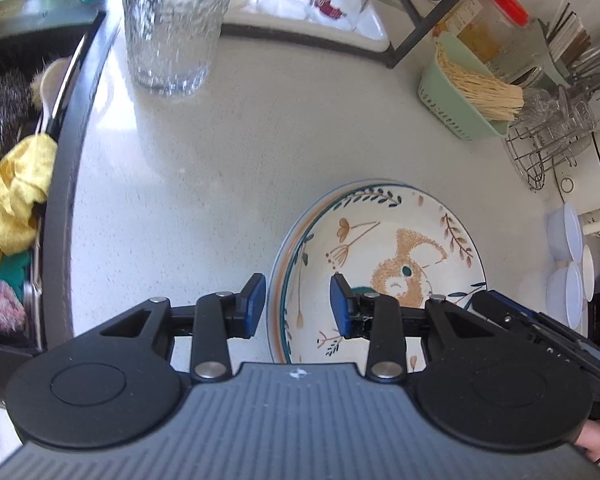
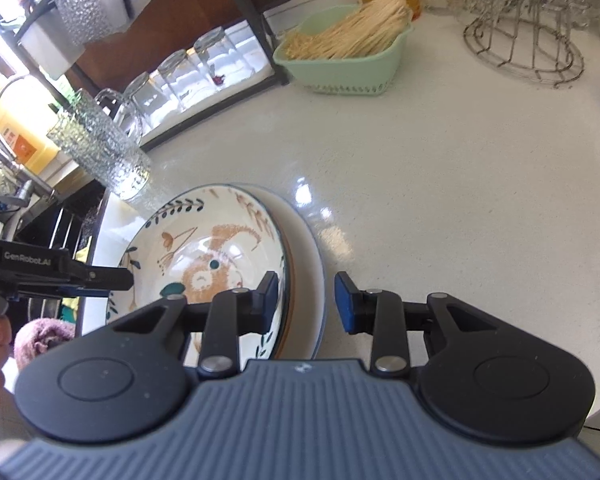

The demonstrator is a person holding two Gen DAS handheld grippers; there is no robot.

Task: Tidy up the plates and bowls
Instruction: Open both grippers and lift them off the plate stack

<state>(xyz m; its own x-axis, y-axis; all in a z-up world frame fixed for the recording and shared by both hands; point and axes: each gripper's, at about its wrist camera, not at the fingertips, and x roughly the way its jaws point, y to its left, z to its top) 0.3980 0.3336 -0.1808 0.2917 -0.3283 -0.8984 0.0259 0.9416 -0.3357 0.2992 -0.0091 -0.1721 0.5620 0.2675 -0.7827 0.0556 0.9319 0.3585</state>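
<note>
The left claw (image 1: 298,306) stands open, its two blue pads straddling the near-left rim of the rabbit bowl (image 1: 384,264), one pad outside the wall, one over the inside, neither plainly touching. The right claw (image 2: 307,302) is open too, set astride the opposite rim of the same bowl, its left pad over the painted inside and its right pad out over the bare worktop (image 2: 440,184).

The step in hand looks like a two-sided approach to the bowl, nothing yet gripped. The next move likely calls for one claw to close on the rim, squarely enough that the glazed wall does not slip, then a level lift.

The bowl sits mouth up, nested on a wider pale plate (image 2: 314,280). Being round, it has no long axis; its axis of symmetry runs vertical. The painted rabbit's ears point away from the left claw.

Beyond the bowl stands a textured glass (image 1: 172,28); a green basket (image 2: 348,64) lies well apart behind the bowl.
</note>
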